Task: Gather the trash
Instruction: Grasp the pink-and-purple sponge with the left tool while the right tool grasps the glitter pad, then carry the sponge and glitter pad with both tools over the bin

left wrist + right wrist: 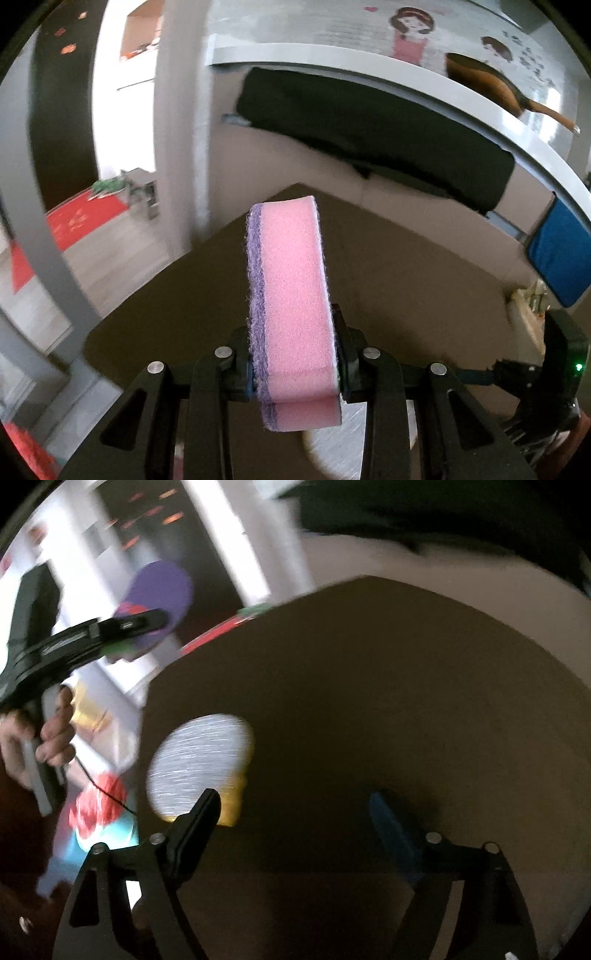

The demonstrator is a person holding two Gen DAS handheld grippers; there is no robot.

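Dark brown flat table top [406,280], matte, fills lower half of both views; its corner points away from the left wrist cam. Behind it: pale wall w/ a grey-white shelf [424,96], a black cloth [369,140] hanging below the shelf edge, and a blue pad [561,254] at far right. On the shelf: brown wooden brush w/ long handle [491,85], lying flat.

Round white-topped, yellow-sided scrub sponge [199,764] lies on the table near its left edge, motion-blurred; just ahead of the right gripper's left finger, contact not clear.

Pink foam sponge w/ purple scouring layer [291,306]: held edge-on in the left gripper [295,365], above the table, long axis pointing away from cam, purple side to the left. L jaws closed on it, pads pressing both flat faces near its near end.

Right gripper [295,812]: jaws spread wide, nothing between them; one black finger [195,823], one w/ blue pad [391,827].

In the right cam the left gripper w/ sponge shows at upper left, blurred, person's hand [44,742] on its handle.
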